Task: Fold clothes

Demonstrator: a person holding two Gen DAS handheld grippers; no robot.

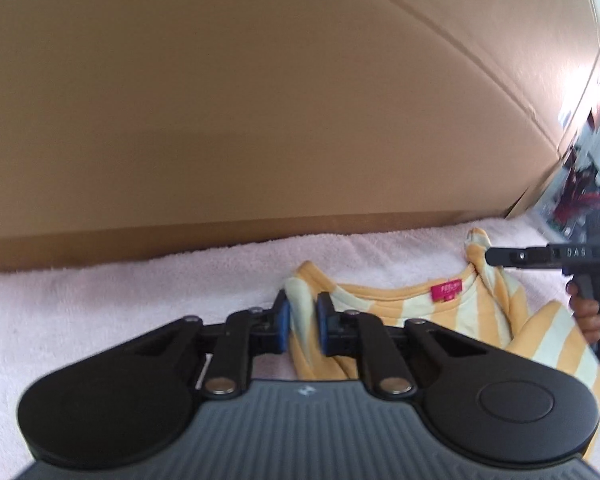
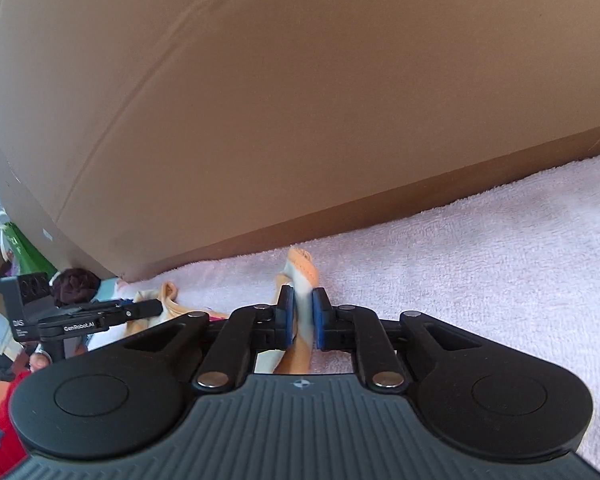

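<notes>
Left gripper clamped on striped shirt shoulder; right gripper pinching other shoulder, over pink towel

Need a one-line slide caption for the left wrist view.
Left gripper and right gripper each pinch the orange-striped shirt over a pink towel.

The garment is a sweatshirt with orange and cream stripes, a ribbed orange neckline and a pink neck label. It lies rumpled on pink terry cloth, neckline facing the cardboard wall, with both shoulder areas bunched and raised.
</notes>
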